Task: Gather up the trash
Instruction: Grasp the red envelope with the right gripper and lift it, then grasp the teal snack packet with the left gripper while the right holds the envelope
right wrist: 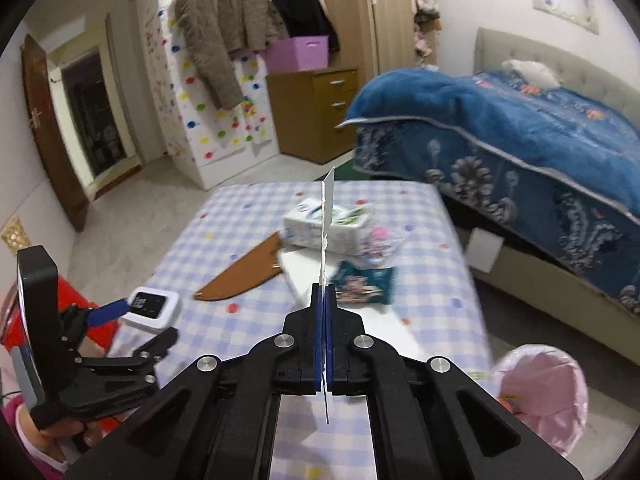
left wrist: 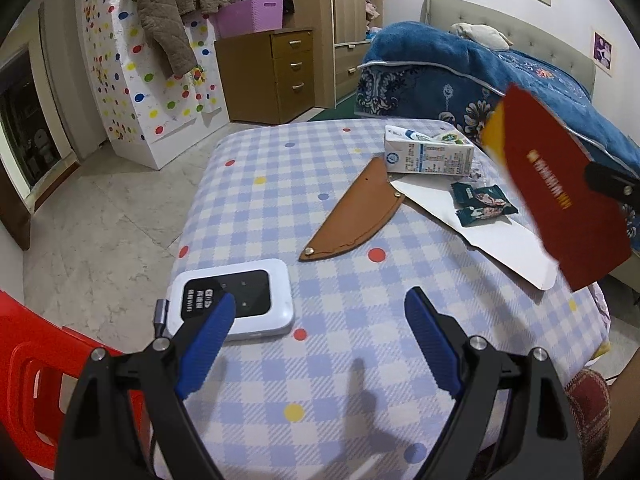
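Left gripper [left wrist: 316, 312] hovers over the checked tablecloth [left wrist: 340, 360], its blue fingers [left wrist: 208, 344] spread wide with nothing between them. Just beside its left finger lies a white pocket router [left wrist: 236, 300] with a dark screen; the print on it is too small to read. Further right lie a brown leather sheath [left wrist: 352, 212], a milk carton [left wrist: 428, 152] on its side with fine unreadable print, two dark green snack wrappers [left wrist: 480, 204] on a white card sheet [left wrist: 504, 240], and clear crumpled wrappers [right wrist: 380, 240] beside the carton. Right gripper [right wrist: 325, 292] is clamped on a red envelope [left wrist: 560, 192] with gold lettering, held above the table. At the far right stands a bin [right wrist: 552, 396] with a pink liner; its contents are unclear.
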